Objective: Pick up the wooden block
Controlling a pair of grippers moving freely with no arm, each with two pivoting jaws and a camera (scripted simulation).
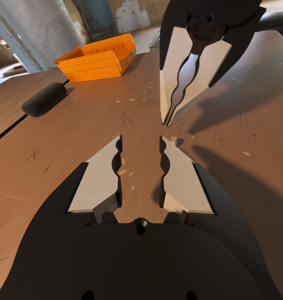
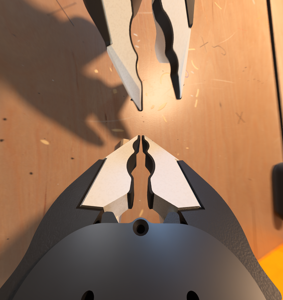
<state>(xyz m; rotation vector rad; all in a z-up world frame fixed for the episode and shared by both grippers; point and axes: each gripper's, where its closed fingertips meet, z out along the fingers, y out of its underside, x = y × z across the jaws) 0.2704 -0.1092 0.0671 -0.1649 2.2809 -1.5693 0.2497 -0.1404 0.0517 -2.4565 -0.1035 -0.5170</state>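
The wooden block (image 1: 174, 140) is a small pale cube on the brown table (image 1: 72, 146). In the left wrist view it lies just right of my left gripper's right fingertip, partly hidden behind that finger. My left gripper (image 1: 140, 137) is open and empty, low over the table. My right gripper (image 1: 165, 124) points down opposite it, shut on nothing, a little beyond the block. In the right wrist view the block (image 2: 121, 142) peeks out left of my shut right gripper (image 2: 140, 136), and the open left gripper (image 2: 159, 103) faces it.
An orange bin (image 1: 95, 65) stands at the back left of the table, and its corner shows in the right wrist view (image 2: 275, 263). A black oval case (image 1: 43, 99) lies left, across a seam in the tabletop; it also shows in the right wrist view (image 2: 282, 191). Wood shavings are scattered about.
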